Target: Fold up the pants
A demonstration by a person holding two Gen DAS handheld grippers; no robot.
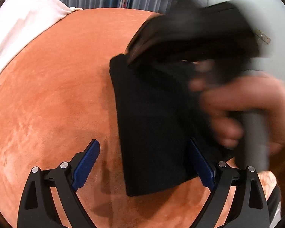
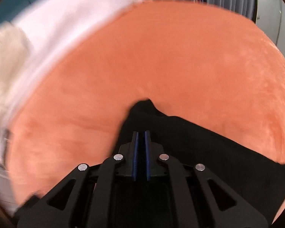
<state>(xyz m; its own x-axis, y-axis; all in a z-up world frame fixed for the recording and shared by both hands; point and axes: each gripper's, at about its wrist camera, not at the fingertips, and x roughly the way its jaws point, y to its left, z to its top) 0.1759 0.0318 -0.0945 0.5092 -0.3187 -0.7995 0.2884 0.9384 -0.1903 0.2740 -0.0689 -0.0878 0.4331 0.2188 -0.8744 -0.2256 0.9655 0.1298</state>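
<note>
Black pants [image 1: 152, 125] lie partly folded on the orange bed cover [image 1: 57, 87], toward its right edge. Only the left wrist view shows the person's right hand [image 1: 243, 110], blurred, lifting the cloth. The left tool [image 1: 144, 165] is spread wide around the fold's near end, gripping nothing. The right tool [image 2: 141, 142] is pinched tight on the pants [image 2: 180, 142].

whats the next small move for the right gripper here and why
Probably carry the pinched end on over the flat part and lay it down. The right gripper is shut on the black pants, one end lifted above the orange blanket, while the left gripper is open, holding nothing.
</note>
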